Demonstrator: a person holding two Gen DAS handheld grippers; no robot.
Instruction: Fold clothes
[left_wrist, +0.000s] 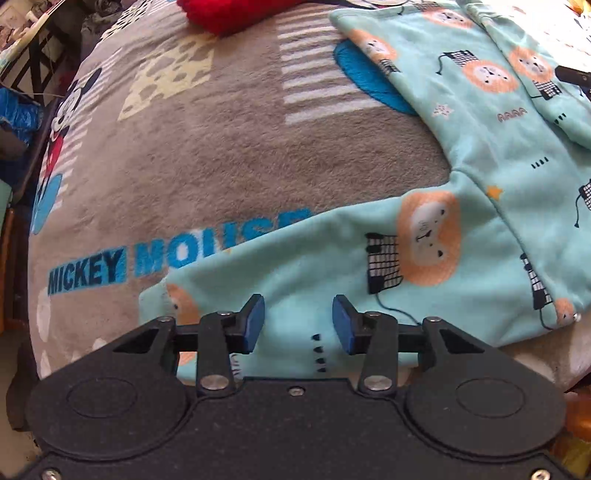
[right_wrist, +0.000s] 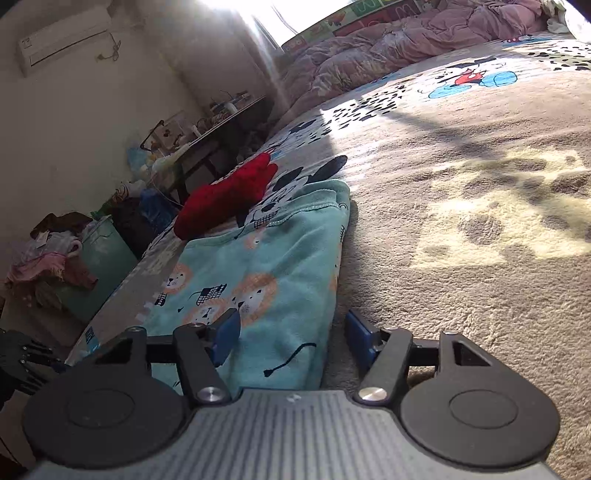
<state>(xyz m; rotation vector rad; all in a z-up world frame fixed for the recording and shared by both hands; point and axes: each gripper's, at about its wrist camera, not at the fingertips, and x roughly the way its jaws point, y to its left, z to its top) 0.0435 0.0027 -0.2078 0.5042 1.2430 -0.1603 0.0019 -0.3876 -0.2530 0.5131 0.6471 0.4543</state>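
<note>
On Mickey blanket (left_wrist: 221, 166), lion-print garment (left_wrist: 461, 229), sleeve pointing left

One teal lion-print garment (left_wrist: 461, 229), one red knit item (right_wrist: 225, 197), one blanket (left_wrist: 221, 158).

My left gripper (left_wrist: 298, 323) hangs low with jaws apart; my right gripper (right_wrist: 291, 341) sits low too, jaws spread wide.

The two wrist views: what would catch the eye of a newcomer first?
First, the mint garment with lion prints, spread on the grey Mickey Mouse blanket with one sleeve reaching under the open left gripper. Next, the red knitted item, lying beyond the garment's far end. The right gripper is open over the garment's edge.
</note>
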